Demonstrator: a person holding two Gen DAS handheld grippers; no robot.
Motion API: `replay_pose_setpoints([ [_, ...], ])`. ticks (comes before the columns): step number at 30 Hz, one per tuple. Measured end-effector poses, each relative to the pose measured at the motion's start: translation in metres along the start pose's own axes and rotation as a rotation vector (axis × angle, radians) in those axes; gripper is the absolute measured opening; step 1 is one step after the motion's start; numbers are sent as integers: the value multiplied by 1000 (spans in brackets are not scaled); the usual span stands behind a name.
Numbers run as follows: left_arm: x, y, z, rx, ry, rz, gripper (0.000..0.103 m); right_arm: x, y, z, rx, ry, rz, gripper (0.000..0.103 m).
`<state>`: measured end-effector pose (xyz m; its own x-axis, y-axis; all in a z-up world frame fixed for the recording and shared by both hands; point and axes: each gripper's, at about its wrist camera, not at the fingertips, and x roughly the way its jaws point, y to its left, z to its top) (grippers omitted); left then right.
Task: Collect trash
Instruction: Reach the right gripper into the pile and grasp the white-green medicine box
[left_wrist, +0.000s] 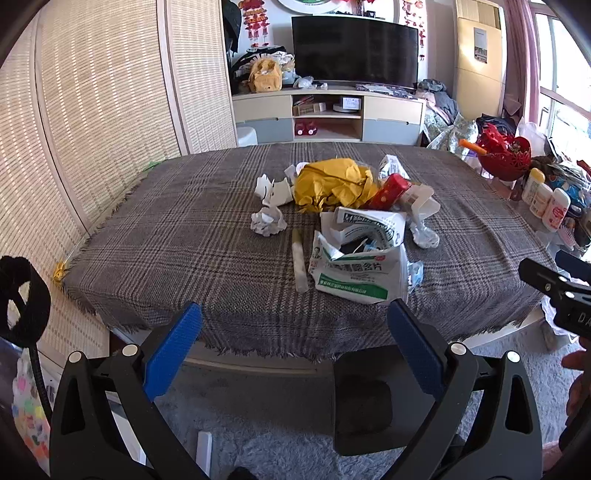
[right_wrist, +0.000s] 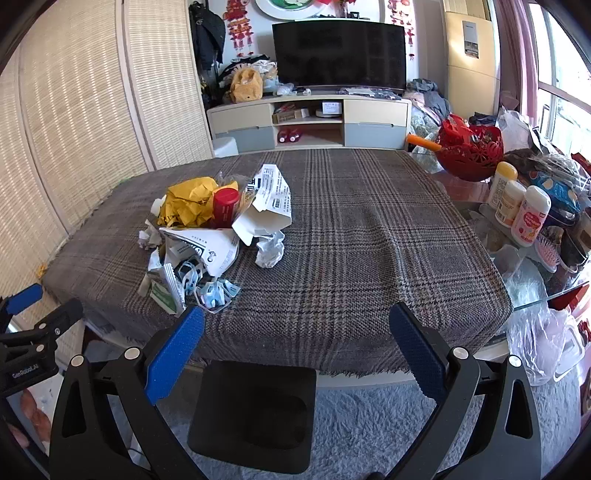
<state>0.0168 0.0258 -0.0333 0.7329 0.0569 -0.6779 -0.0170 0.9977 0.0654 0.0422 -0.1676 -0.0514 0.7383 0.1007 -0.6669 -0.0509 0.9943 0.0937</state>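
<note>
A heap of trash lies on the grey plaid tablecloth (left_wrist: 184, 236): crumpled yellow paper (left_wrist: 334, 184), a red tube (left_wrist: 389, 191), a torn green-and-white medicine box (left_wrist: 354, 273), white paper balls (left_wrist: 267, 220) and a pale stick (left_wrist: 300, 258). The heap shows in the right wrist view at the left (right_wrist: 207, 229), with a white paper ball (right_wrist: 271, 247) beside it. My left gripper (left_wrist: 295, 332) is open and empty, short of the table's front edge. My right gripper (right_wrist: 297, 334) is open and empty, over the front edge, right of the heap.
A black stool (right_wrist: 255, 410) stands on the grey carpet below the table edge. A red basket (right_wrist: 469, 147), bottles (right_wrist: 517, 206) and plastic bags (right_wrist: 539, 332) crowd the table's right side. A TV stand (left_wrist: 325, 110) is behind, a bamboo screen (left_wrist: 92, 110) on the left.
</note>
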Motion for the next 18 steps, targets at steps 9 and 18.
replay_pose_setpoints([
  [9, 29, 20, 4, 28, 76, 66, 95, 20, 3, 3, 17, 39, 55, 100],
  [18, 48, 26, 17, 17, 119, 18, 95, 44, 26, 0, -43, 91, 120, 95],
])
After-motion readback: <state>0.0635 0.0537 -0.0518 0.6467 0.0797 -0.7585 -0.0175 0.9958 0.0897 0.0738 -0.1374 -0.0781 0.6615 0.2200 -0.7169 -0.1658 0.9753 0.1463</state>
